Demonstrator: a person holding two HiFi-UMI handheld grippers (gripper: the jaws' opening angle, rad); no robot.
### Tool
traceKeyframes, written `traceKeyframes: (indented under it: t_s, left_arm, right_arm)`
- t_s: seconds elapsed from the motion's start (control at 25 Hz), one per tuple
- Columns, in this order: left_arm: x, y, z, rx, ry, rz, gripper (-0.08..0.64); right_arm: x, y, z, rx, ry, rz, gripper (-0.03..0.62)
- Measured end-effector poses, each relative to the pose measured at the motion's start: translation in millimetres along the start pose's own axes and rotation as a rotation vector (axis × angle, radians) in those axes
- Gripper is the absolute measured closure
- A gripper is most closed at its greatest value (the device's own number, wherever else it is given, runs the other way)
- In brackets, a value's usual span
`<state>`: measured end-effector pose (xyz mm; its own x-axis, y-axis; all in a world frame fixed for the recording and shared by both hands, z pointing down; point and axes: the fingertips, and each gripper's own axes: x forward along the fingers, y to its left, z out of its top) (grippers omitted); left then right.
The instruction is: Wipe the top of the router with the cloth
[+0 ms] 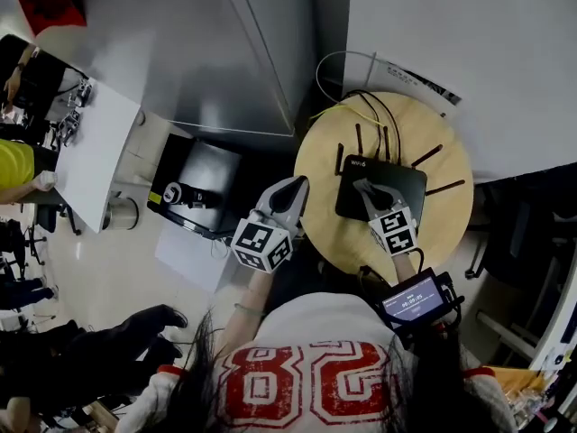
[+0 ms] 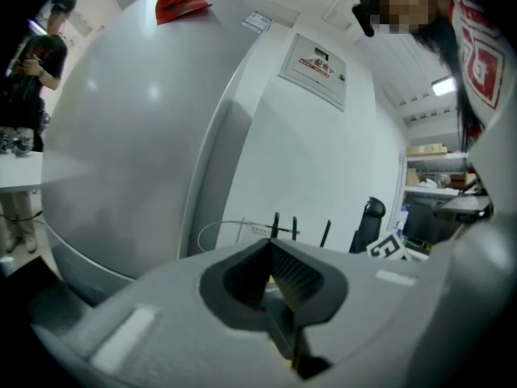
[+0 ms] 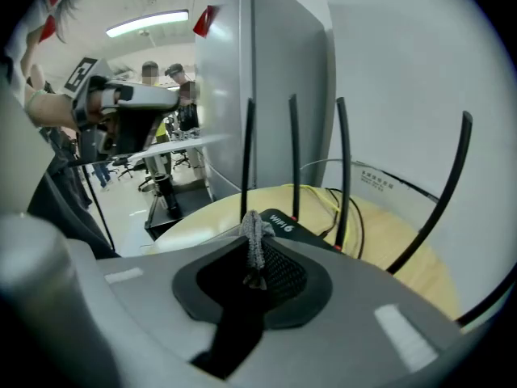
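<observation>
A black router (image 1: 401, 180) with several thin antennas lies flat on a round wooden table (image 1: 446, 219). My right gripper (image 1: 361, 186) rests over the router's top, shut on a small grey cloth (image 3: 254, 245) that pokes up between its jaws. In the right gripper view the router (image 3: 284, 222) shows just past the fingertips (image 3: 252, 221), with its antennas standing behind. My left gripper (image 1: 297, 184) hangs beside the table's left edge, away from the router, shut with nothing in it (image 2: 271, 246). The cloth is hidden in the head view.
Black and yellow cables (image 1: 361, 111) loop at the back of the table by the wall. A black case (image 1: 194, 188) sits on the floor to the left, next to a white table (image 1: 95, 152). A small screen device (image 1: 415, 300) is near my chest. People stand at far left.
</observation>
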<state>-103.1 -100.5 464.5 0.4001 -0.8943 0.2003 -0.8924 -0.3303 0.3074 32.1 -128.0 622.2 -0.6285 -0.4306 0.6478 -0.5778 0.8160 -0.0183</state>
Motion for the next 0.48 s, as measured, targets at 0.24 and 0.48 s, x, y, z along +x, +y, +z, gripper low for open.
traceKeyframes:
  t_s: [0.24,0.48]
  left_arm:
    - [-22.4,20.6,-0.6,-0.006,-0.007,0.086,0.557]
    - [-35.4,28.3,0.4,-0.007,-0.008,0.121,0.557]
  right_arm:
    - [17.7,-57.9,15.2,0.014,0.002,-0.087,0.551]
    - [21.0,-65.3,13.6,0.005,0.015,-0.091,0.551]
